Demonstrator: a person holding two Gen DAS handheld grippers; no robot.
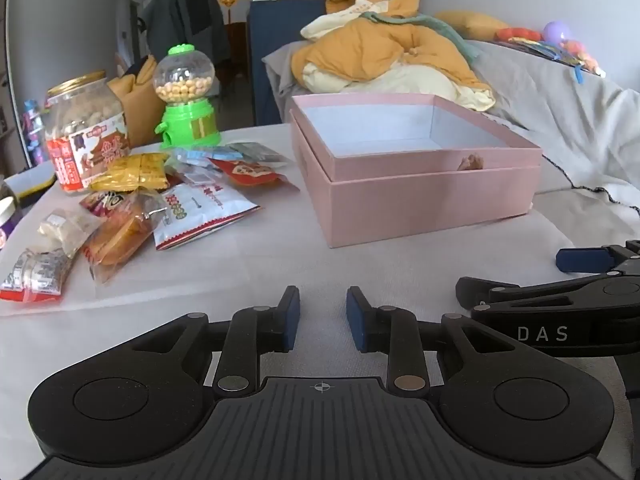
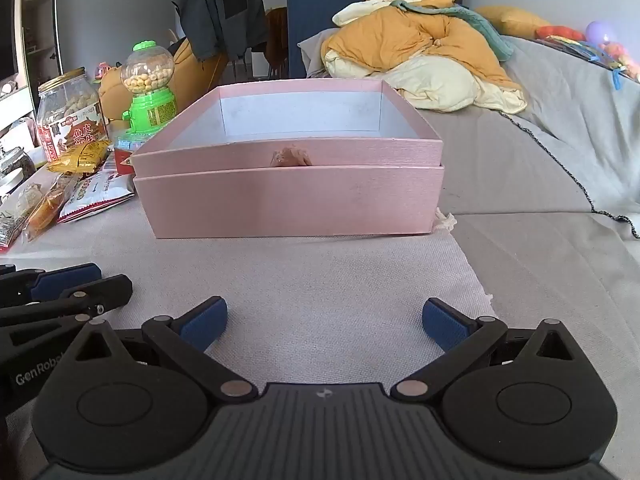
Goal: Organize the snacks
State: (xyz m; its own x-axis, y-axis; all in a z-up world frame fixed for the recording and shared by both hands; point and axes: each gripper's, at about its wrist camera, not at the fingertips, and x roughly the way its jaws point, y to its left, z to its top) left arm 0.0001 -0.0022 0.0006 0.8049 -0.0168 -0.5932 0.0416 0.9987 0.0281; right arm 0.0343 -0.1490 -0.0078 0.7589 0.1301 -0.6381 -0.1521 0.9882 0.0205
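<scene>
An open pink box [image 1: 424,204] [image 2: 288,204] stands on the cloth-covered table, its white inside showing nothing. Several snack packets lie left of it: a white and red bag [image 1: 196,212] [image 2: 96,196], a yellow packet [image 1: 132,172] [image 2: 80,158], an orange cake packet [image 1: 116,240] and a red packet [image 1: 248,172]. My left gripper [image 1: 323,318] hovers low over the near table, its jaws a narrow gap apart and empty. My right gripper [image 2: 324,322] is wide open and empty, just in front of the box. Each gripper shows at the edge of the other's view.
A big peanut jar [image 1: 84,136] [image 2: 70,114] and a green candy dispenser [image 1: 186,100] [image 2: 150,92] stand at the back left. A sofa with a heap of yellow bedding [image 1: 384,52] [image 2: 420,48] lies behind and right of the table.
</scene>
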